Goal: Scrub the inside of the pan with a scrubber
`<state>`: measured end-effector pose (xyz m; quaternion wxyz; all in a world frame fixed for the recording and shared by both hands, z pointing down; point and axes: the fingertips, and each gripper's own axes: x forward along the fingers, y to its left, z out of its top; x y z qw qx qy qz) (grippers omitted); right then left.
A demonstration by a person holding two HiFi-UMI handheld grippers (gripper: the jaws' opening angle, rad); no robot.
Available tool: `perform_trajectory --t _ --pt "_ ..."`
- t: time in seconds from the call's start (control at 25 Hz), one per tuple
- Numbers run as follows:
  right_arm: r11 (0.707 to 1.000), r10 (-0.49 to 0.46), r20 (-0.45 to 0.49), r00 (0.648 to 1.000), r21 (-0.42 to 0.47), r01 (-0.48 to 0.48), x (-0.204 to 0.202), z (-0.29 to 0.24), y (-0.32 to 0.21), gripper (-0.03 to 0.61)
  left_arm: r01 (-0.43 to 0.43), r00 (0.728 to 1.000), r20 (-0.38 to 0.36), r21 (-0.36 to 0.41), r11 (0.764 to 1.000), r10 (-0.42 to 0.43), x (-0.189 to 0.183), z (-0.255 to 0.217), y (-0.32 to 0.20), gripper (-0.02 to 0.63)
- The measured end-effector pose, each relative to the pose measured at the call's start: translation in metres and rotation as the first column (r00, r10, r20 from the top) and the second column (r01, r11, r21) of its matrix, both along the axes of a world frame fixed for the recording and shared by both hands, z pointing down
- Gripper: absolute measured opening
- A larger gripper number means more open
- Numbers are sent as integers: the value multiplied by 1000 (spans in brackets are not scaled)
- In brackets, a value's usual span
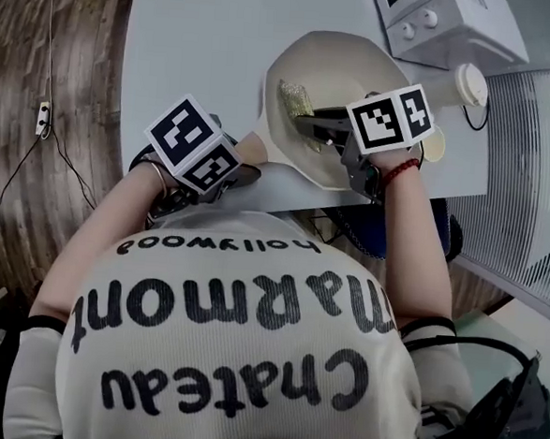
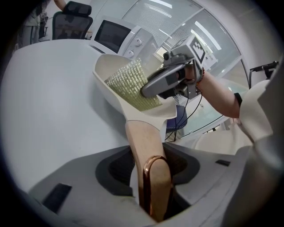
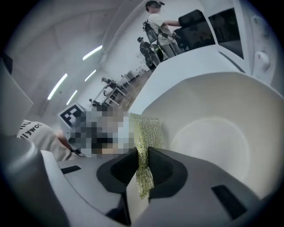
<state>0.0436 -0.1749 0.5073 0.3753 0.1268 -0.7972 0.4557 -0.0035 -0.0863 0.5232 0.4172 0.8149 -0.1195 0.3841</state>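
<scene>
A cream pan (image 1: pixel 337 73) lies tilted on the white table (image 1: pixel 202 49). Its wooden handle (image 2: pixel 143 141), tipped with a copper loop, runs back between the jaws of my left gripper (image 2: pixel 148 175), which is shut on it. In the head view the left gripper (image 1: pixel 239 170) sits at the table's near edge. My right gripper (image 1: pixel 312 124) is inside the pan, shut on a yellow-green mesh scrubber (image 3: pixel 148 132). The scrubber (image 2: pixel 128 82) lies against the pan's inner wall (image 3: pixel 213 133). From the left gripper view, the right gripper (image 2: pixel 150 91) covers part of the scrubber.
A white microwave (image 1: pixel 449 20) stands at the table's back right, close to the pan, with a white round thing (image 1: pixel 470 84) beside it. An office chair (image 2: pixel 71 17) stands beyond the table. People (image 3: pixel 155 26) stand far off. A blue object (image 1: pixel 396 232) sits under the table edge.
</scene>
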Motion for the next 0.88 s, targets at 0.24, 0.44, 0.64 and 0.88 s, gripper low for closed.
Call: perform_trajectory --t 0.24,0.44,0.64,0.88 --pt "990 40 -35 999 -134 -45 -17 39 -7 66 -8 1000 -10 -21 1000 8 0 1 -2 184" --pt "981 24 -66 998 -193 -36 -25 48 5 71 -7 1000 -10 -17 1000 7 4 1 -3 183" --pt "937 111 50 993 -337 -88 -30 22 26 71 -2 1000 -9 -7 1000 2 5 0 3 178" --pt "928 148 40 988 -351 -124 -27 14 31 71 2 1000 -19 -31 1000 -3 3 1 -4 175"
